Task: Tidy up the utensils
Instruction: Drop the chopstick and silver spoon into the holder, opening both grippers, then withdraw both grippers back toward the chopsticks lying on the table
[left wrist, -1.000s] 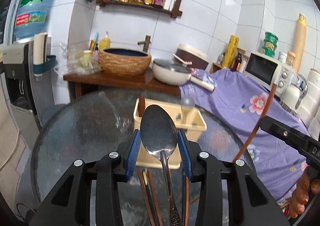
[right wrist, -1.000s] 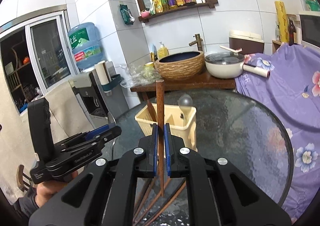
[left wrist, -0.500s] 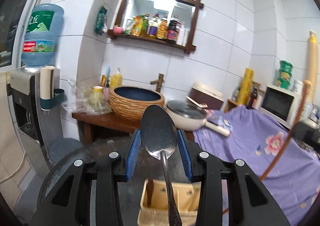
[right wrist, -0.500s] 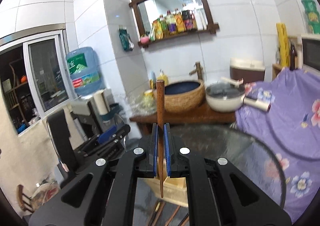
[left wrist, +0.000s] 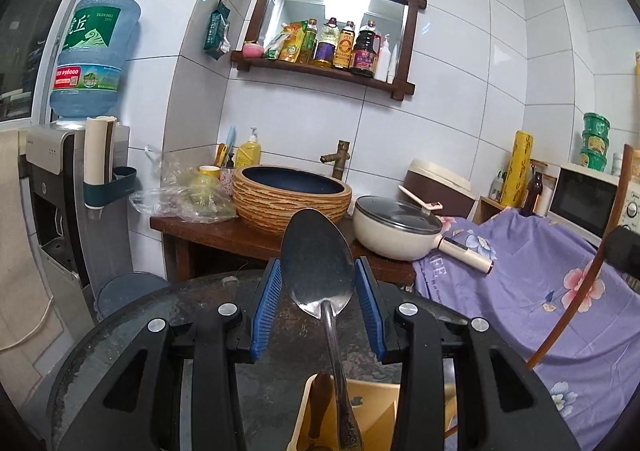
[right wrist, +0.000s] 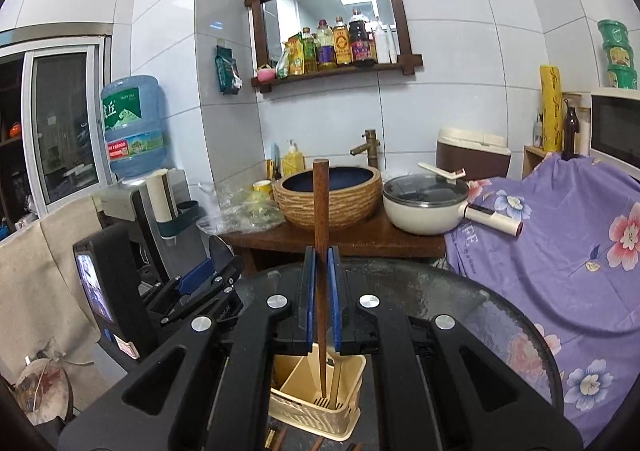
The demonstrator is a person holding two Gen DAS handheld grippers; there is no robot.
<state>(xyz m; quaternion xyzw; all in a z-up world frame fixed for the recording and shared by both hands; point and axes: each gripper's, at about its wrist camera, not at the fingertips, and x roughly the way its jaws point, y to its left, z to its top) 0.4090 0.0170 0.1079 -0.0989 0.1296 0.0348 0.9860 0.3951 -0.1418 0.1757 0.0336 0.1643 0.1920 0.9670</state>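
Observation:
My left gripper (left wrist: 317, 297) is shut on a steel spoon (left wrist: 318, 263), bowl up, its handle hanging down over the beige utensil holder (left wrist: 372, 415), where a brown wooden handle (left wrist: 319, 407) stands. My right gripper (right wrist: 321, 291) is shut on a brown wooden chopstick (right wrist: 321, 211) held upright. Its tip reaches down into a compartment of the holder (right wrist: 316, 407) on the round glass table (right wrist: 480, 315). The left gripper also shows at the left of the right wrist view (right wrist: 200, 283). The chopstick shows curved at the right edge of the left wrist view (left wrist: 580, 279).
More chopsticks (right wrist: 276, 439) lie on the table in front of the holder. Behind the table stand a wooden bench with a woven basin (left wrist: 292, 195) and a white pan (left wrist: 400, 229), a purple floral cloth (left wrist: 560, 291), a water dispenser (left wrist: 72, 179).
Both grippers have risen and tilted up over the holder. The chopstick's tip has gone down into a holder compartment, and the spoon's handle now hangs over the holder.

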